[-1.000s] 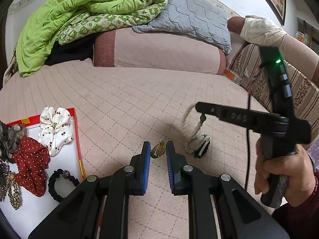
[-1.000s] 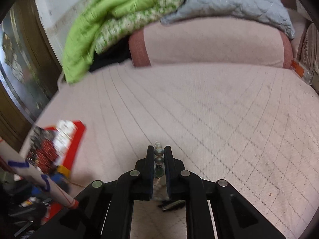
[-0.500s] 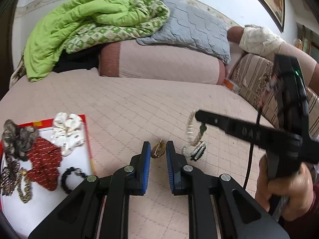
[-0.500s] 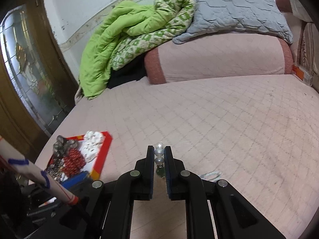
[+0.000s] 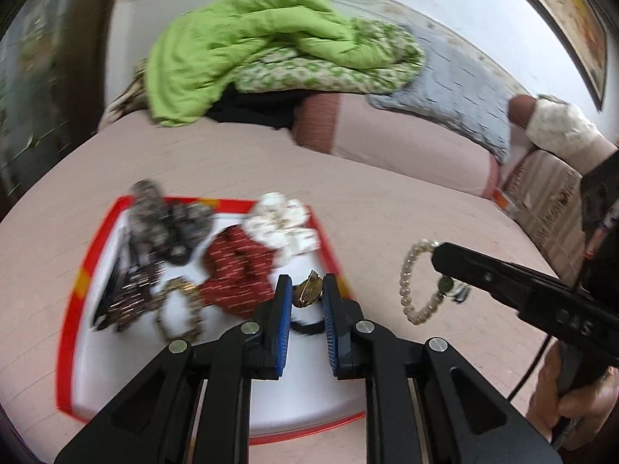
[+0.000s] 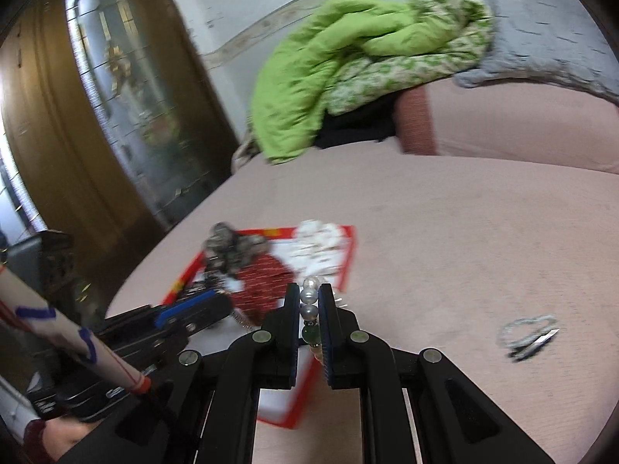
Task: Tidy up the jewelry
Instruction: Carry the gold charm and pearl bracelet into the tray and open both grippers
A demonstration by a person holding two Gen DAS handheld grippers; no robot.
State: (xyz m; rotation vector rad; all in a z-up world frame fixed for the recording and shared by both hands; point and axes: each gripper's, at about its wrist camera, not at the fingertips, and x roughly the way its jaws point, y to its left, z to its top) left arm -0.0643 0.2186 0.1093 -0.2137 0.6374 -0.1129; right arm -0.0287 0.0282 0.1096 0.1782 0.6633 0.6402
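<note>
Left wrist view: your left gripper (image 5: 303,294) clamps a gold brooch (image 5: 305,293) over the red-edged tray (image 5: 73,282); jolting could drop it among blurred pieces. Right wrist view: your right gripper (image 6: 309,309) pinches the pearl bracelet (image 6: 309,309) beside that tray; its hanging loop stays hidden

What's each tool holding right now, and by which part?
Left tool pinches a small gold brooch by its edges. Right tool grips a pearl bracelet at its green-bead section; the loop hangs free.
</note>
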